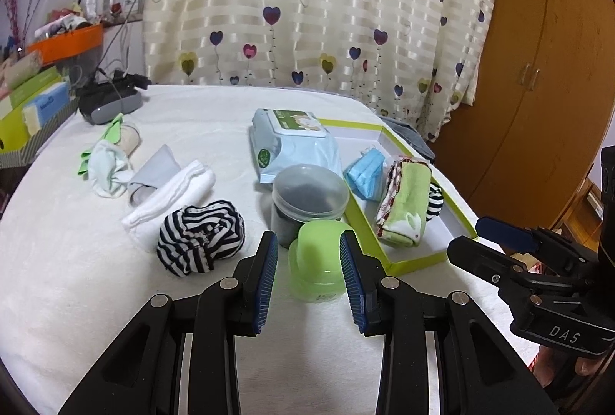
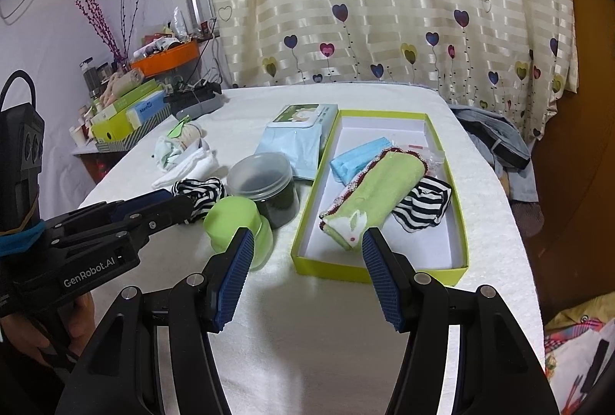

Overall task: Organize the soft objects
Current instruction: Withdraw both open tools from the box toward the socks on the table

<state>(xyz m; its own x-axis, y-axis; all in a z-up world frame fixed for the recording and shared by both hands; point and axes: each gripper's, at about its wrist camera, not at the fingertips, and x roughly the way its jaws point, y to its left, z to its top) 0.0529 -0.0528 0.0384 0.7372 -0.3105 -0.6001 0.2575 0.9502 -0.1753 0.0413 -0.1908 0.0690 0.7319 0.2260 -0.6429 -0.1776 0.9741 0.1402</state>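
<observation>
The green box (image 2: 378, 270) lies open on the white table (image 2: 307, 338) and serves as the landmark; it appears to be the collecting bin for the soft things. Inside it lie a rolled green towel (image 2: 374, 190), a blue mask (image 2: 359, 155) at the far side of the towel and a striped sock (image 2: 424, 205) at its right, packed side by side, probably to leave floor space free at the near end. Left of the box stand a green jar (image 2: 238, 222) and a clear tub (image 2: 263, 180), both rigid and so likely left out. Farther left of the box lies a second striped sock (image 1: 201, 236), with a white cloth (image 1: 169, 199) and smaller pale socks (image 1: 109, 169) beyond it; these soft things remain unsorted. A wipes pack (image 1: 292, 142) rests against the box's far left wall.

The left tongs (image 1: 309, 276) stand released, empty, hovering just before the green jar, with the loose striped sock to their left, arguably the next pick. The right tongs (image 2: 307, 276) are spread wide, holding nothing, poised over the near left corner of the box.
</observation>
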